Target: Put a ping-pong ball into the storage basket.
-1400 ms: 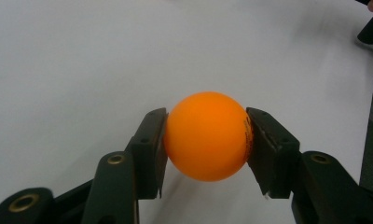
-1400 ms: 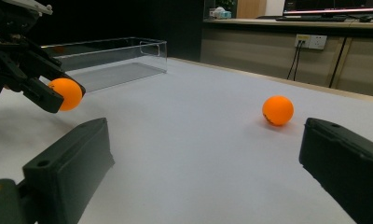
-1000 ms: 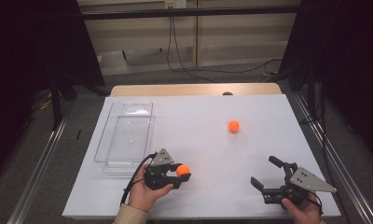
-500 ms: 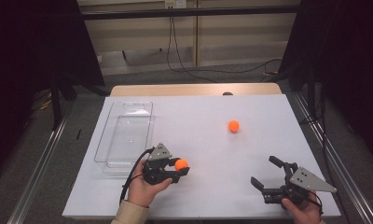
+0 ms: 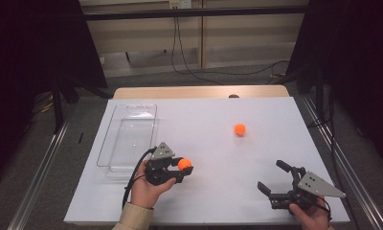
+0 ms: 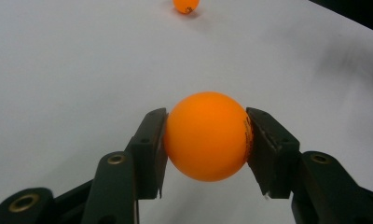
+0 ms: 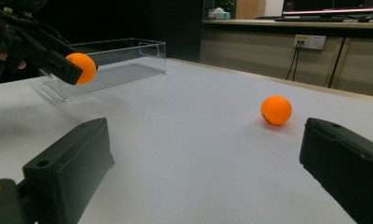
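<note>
My left gripper (image 5: 184, 166) is shut on an orange ball (image 5: 184, 164), held above the white table near its front left. In the left gripper view both black jaws press the sides of that ball (image 6: 208, 136). A second orange ball (image 5: 240, 129) lies loose on the table toward the back right, also seen as the far ball (image 6: 185, 5) and the ball (image 7: 276, 110). My right gripper (image 5: 272, 178) rests low at the front right, open, with nothing between its jaws. The right gripper view shows the left gripper with its ball (image 7: 81, 68) raised.
A clear plastic bin (image 5: 129, 139) stands empty on the left side of the white table (image 5: 213, 158), just beyond my left hand. The table's wooden far edge (image 5: 199, 92) and metal rails flank it. Cables hang at the back.
The left hand has lifted slightly and shifted a little toward the bin with the ball still gripped. The right gripper and the loose ball have not moved.
</note>
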Demonstrator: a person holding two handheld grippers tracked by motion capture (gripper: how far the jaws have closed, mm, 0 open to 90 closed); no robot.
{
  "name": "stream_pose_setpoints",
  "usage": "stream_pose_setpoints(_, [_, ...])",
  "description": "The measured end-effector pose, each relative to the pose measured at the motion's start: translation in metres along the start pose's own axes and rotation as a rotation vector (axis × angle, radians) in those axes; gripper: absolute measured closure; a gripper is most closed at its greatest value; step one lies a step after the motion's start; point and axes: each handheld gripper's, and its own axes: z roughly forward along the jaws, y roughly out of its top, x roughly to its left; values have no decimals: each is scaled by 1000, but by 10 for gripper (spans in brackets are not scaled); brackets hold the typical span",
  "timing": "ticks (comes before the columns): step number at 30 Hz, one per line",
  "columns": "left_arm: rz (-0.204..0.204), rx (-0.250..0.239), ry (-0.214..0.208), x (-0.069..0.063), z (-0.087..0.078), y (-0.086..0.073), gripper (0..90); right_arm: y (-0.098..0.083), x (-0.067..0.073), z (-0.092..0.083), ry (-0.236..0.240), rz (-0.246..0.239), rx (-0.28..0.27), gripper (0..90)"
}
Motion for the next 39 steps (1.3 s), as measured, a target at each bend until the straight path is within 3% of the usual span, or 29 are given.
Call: stream_pose_setpoints(39, [-51,-7,39,13,-6,13,509,1,0,-1,1,1,-8,18])
